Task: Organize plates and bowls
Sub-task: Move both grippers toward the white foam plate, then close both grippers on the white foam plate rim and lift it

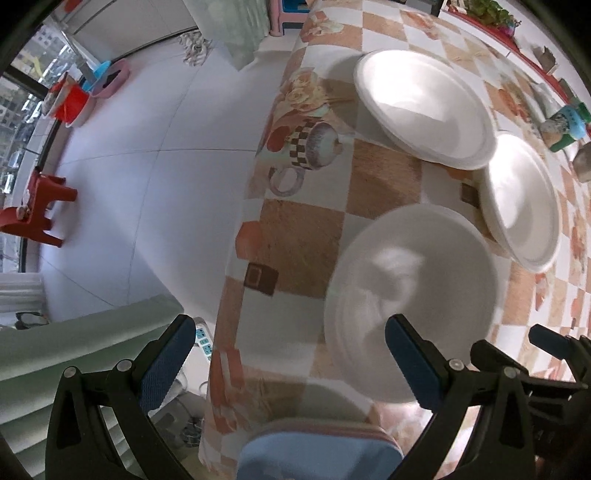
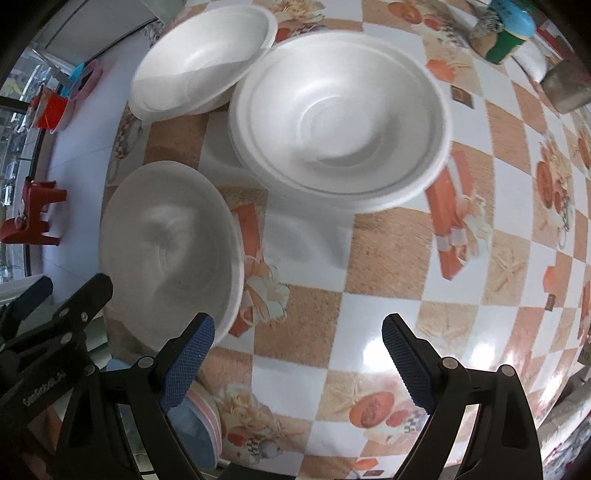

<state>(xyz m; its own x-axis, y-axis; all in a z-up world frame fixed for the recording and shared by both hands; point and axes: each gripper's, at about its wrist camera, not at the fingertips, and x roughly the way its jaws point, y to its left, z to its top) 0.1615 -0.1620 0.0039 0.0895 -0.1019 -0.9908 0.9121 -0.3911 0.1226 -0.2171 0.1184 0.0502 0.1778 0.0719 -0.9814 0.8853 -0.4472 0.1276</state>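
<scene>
Three white foam dishes sit on a checkered tablecloth (image 2: 388,243). The nearest bowl (image 1: 413,295) (image 2: 170,236) stands by the table's edge. A stack of two nested bowls (image 2: 340,114) (image 1: 521,199) stands further in. A third dish (image 1: 421,107) (image 2: 199,59) is at the far end. My left gripper (image 1: 288,354) is open and empty, with its right finger over the near bowl's rim. My right gripper (image 2: 299,350) is open and empty above the cloth, to the right of the near bowl.
The table's edge (image 1: 243,221) drops to a tiled floor with a red stool (image 1: 33,210) and plastic basins (image 1: 92,88). A green container with a blue lid (image 2: 506,33) and a metal pot (image 2: 565,88) stand at the table's far side. A blue and pink cushion (image 1: 317,454) lies below.
</scene>
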